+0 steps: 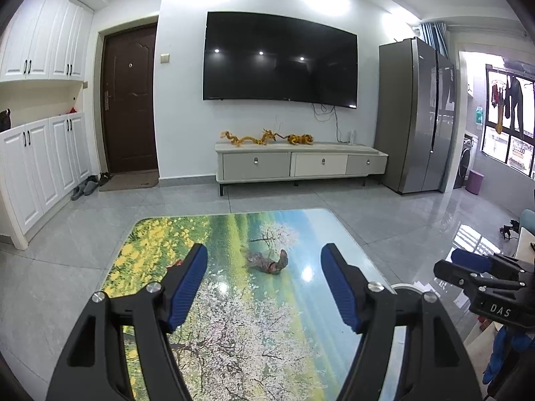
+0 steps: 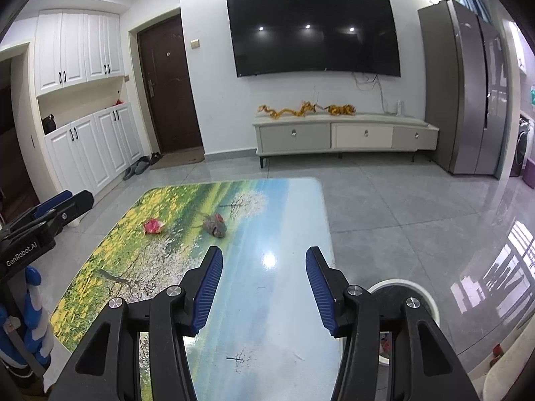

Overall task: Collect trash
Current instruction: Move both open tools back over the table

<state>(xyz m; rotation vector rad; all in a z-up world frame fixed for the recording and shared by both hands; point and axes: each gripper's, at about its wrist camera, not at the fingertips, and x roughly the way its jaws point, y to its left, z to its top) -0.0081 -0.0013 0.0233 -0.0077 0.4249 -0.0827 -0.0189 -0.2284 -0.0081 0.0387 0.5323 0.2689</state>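
Both tools are empty and stand over the near end of the tabletop (image 2: 301,220), each angled slightly downward.

**State of the tools.** The left tool (image 1: 264,264) has its jaws well apart with nothing between them. The right tool (image 2: 264,267) also has its jaws apart, somewhat narrower, and also holds nothing.

**Location of the trash.** Two pieces lie on the tabletop. The grey-brown crumpled wrapper (image 1: 267,262) sits ahead of the left tool, almost on its centre line; from the right tool it lies ahead and to the left. The pink crumpled scrap (image 2: 153,226) lies further left again, just ahead of the left finger of the left tool, which largely hides it in the left wrist view.

**Receptacle.** A white round bin rim (image 2: 401,285) shows below the tabletop edge, behind the right finger of the right tool.

**Procedure, as judged.**
1. Take the grey-brown wrapper with the left tool; it is already aligned.
2. Advance low until the wrapper lies fully between the pads, then close.
3. Keep the fingertips just clear of the glossy surface to avoid scraping.
4. Close on the bulk of the wrapper, not a loose edge, which could slip.
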